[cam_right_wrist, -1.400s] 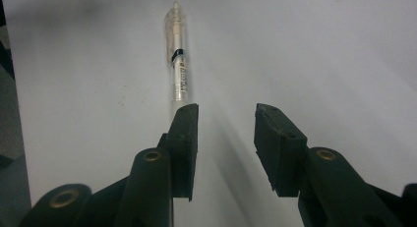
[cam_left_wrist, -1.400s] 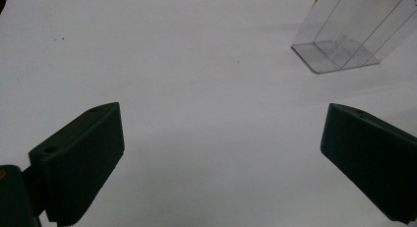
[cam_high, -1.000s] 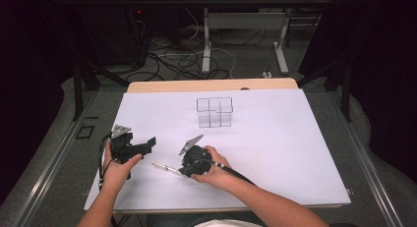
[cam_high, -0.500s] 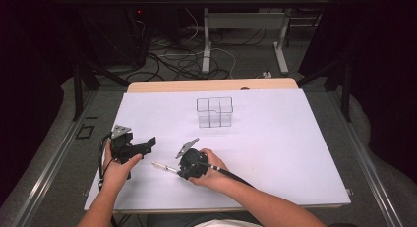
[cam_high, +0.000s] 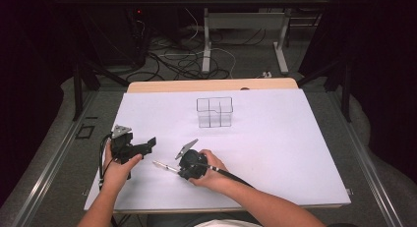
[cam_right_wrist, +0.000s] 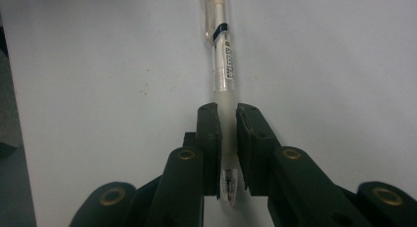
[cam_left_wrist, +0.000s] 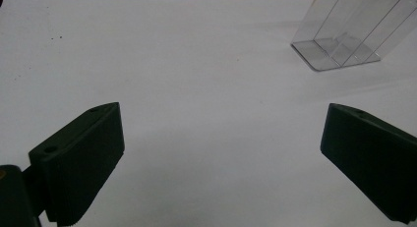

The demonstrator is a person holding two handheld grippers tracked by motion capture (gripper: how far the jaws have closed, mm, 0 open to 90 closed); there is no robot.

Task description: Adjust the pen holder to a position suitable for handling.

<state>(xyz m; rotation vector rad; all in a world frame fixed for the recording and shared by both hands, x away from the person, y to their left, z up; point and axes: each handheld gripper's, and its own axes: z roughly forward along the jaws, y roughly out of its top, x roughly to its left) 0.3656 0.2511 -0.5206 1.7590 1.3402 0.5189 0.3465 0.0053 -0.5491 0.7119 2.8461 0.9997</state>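
The pen is slim, with a clear barrel, a frosted grip section, a printed label and a small dark band near its far end. It lies flat on the white surface, near the front edge and left of the middle, well apart from the clear organizer. Its frosted part sits pinched between the right tongs, the rest sticking out beyond them.
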